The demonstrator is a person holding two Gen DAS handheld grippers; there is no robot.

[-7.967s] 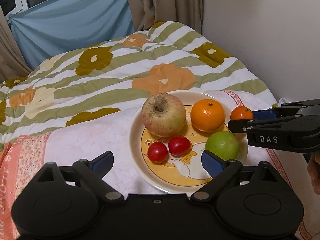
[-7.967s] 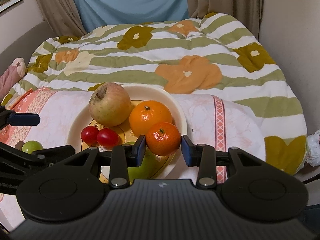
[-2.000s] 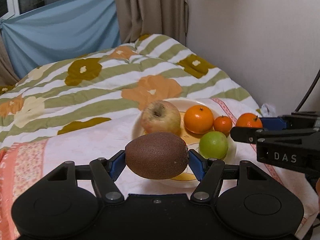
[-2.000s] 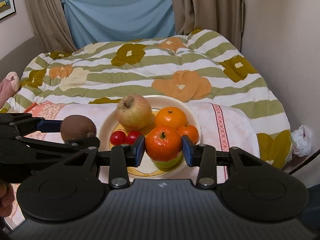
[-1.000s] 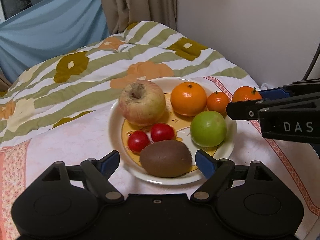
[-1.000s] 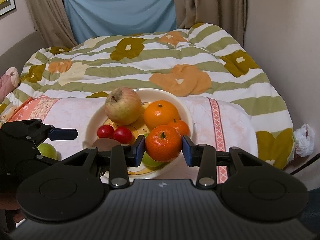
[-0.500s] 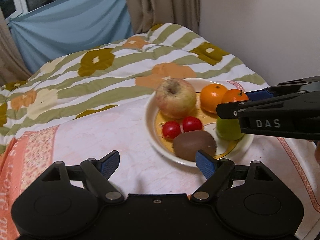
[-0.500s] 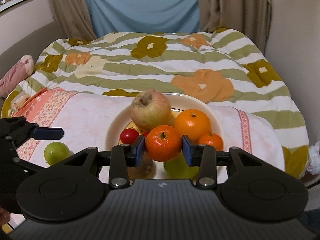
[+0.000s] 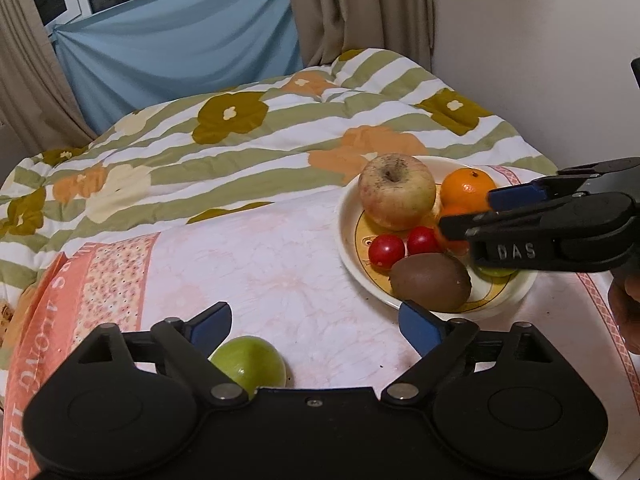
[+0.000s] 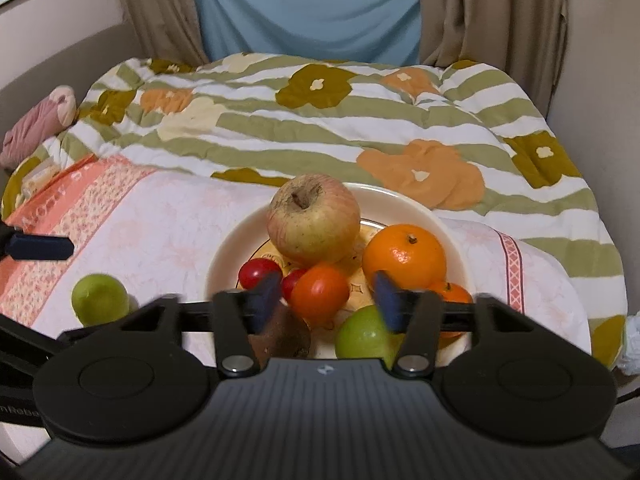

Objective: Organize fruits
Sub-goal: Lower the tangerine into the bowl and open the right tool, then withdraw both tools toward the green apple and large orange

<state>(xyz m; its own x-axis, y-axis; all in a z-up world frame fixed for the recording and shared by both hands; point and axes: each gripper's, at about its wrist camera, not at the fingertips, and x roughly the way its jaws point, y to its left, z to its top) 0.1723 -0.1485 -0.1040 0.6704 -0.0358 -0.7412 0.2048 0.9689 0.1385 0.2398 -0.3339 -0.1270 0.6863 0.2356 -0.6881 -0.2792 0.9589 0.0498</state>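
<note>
Right wrist view: my right tongs (image 10: 326, 294) spread, letting the mandarin (image 10: 319, 294) onto the full plate (image 10: 400, 196). Left tongs (image 9: 312, 322), spread, reach for the last green fruit (image 9: 249, 366) on the bed's near edge.

- Left of the plate (image 9: 345, 236), I see bare pink cloth (image 9: 280, 272): free passage.
- Loose green fruit (image 9: 248, 364) obstructs its near-left.
- Plate interior crowded; right gripper (image 10: 326, 294) hangs above.

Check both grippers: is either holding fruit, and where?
Left gripper is open, empty. Right gripper looks parted around the mandarin; blurred, so grip can't be told.
</note>
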